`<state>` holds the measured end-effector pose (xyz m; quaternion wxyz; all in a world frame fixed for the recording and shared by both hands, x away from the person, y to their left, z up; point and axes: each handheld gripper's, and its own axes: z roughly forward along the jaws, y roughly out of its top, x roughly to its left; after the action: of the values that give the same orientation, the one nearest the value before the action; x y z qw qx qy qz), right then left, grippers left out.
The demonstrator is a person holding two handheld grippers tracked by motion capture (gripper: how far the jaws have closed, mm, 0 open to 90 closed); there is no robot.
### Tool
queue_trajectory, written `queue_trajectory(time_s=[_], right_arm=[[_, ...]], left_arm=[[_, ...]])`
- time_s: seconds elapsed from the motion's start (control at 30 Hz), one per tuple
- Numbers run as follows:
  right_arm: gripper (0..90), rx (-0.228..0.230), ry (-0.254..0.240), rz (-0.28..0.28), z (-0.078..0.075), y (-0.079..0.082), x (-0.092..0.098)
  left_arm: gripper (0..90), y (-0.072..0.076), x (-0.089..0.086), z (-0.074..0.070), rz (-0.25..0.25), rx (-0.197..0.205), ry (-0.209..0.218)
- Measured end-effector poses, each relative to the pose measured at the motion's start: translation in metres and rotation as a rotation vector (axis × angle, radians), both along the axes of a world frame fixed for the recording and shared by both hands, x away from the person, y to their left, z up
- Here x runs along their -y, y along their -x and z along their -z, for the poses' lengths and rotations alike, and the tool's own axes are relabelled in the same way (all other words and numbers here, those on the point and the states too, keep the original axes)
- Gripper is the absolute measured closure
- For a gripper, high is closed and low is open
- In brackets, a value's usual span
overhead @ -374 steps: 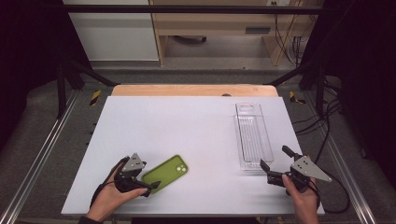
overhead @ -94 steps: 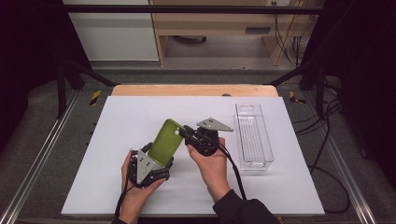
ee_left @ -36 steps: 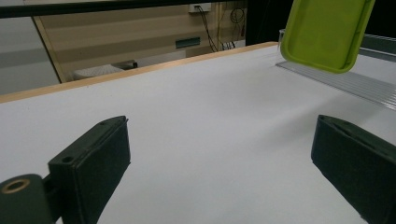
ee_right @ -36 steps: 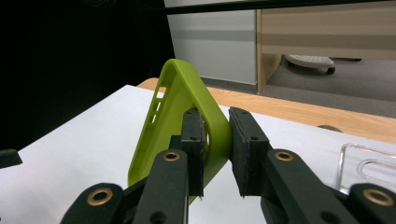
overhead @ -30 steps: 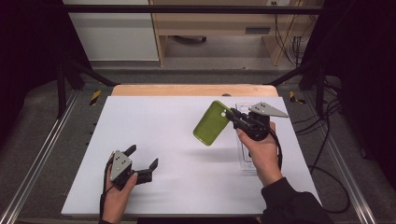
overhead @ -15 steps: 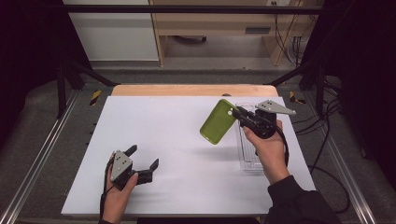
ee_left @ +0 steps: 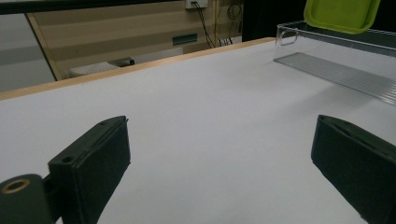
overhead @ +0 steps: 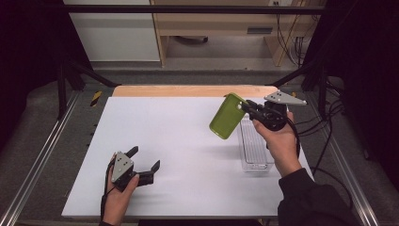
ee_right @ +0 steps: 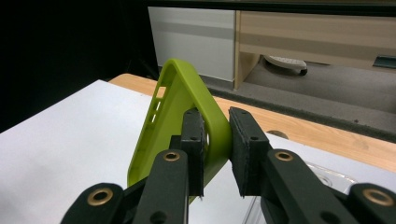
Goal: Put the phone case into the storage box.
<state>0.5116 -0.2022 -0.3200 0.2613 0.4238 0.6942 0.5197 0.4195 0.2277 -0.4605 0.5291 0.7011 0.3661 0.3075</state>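
Black pads of the right gripper (overhead: 245,109) are clamped on one edge of the lime-green moulded phone case (overhead: 227,116) — one pad inside the shell, one against its back, as the right gripper view (ee_right: 215,140) shows. That case (ee_right: 180,116) hangs tilted in the air, touching nothing else, just above the near-left rim of the clear ribbed plastic tray (overhead: 256,149). Well apart from the tray, toward the near-left corner of the white table (overhead: 179,136), the left gripper (overhead: 142,160) rests with its jaws spread wide — nothing between them.
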Motion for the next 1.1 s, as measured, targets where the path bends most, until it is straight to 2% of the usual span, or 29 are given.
queue_trajectory(time_s=[0.33, 0.4, 0.53, 0.83, 1.1], right_arm=[[76.5, 0.008, 0.014, 0.016, -0.018, -0.013, 0.012], [76.6, 0.022, 0.025, 0.024, -0.028, -0.017, 0.018], [76.6, 0.026, 0.056, 0.033, -0.037, -0.022, 0.028], [76.6, 0.009, 0.110, 0.046, -0.041, -0.033, 0.047], [76.5, 0.018, 0.141, 0.069, -0.041, -0.035, 0.061]], left_arm=[[4.1, 0.000, 0.001, 0.000, 0.003, 0.000, -0.003], [4.1, 0.000, 0.000, 0.000, 0.003, -0.002, -0.002], [4.1, -0.001, 0.000, 0.000, 0.004, -0.005, 0.002], [4.1, -0.001, 0.000, 0.001, 0.002, -0.007, -0.003], [4.1, 0.000, 0.001, 0.000, 0.002, -0.003, 0.000]])
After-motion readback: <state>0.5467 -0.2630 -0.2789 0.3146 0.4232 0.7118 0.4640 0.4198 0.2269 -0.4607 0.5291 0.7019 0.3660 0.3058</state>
